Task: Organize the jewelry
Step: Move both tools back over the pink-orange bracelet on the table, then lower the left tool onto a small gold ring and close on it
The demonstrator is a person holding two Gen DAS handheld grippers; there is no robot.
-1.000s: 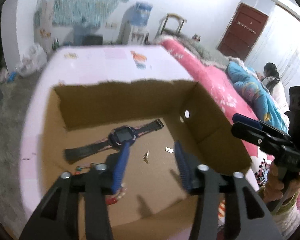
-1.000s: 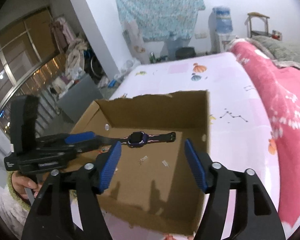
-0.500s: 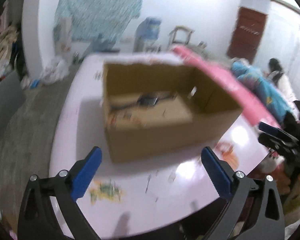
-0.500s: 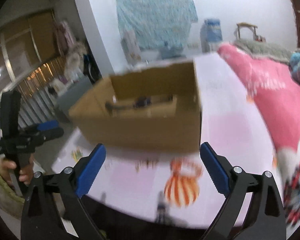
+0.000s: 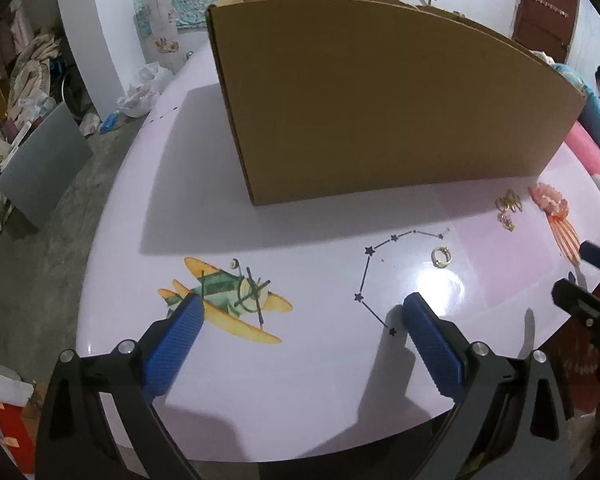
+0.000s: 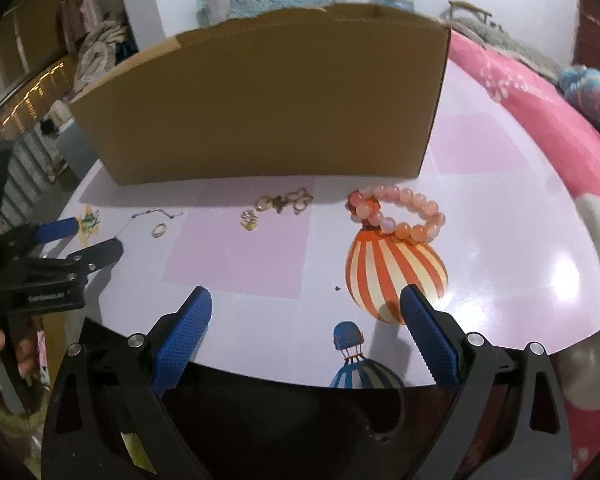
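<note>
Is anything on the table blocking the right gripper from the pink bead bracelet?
Nothing visible does. The right gripper is open, and only bare tabletop with a printed balloon lies between it and the pink bead bracelet, which sits before the cardboard box.

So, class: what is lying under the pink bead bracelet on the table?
The bead bracelet lies on the table, overlapping the top of a printed striped balloon. The covered part of the print cannot be seen.

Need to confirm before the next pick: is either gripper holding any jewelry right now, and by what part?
Nothing is held. The left gripper and right gripper are both open and empty; the bead bracelet lies on the table.
</note>
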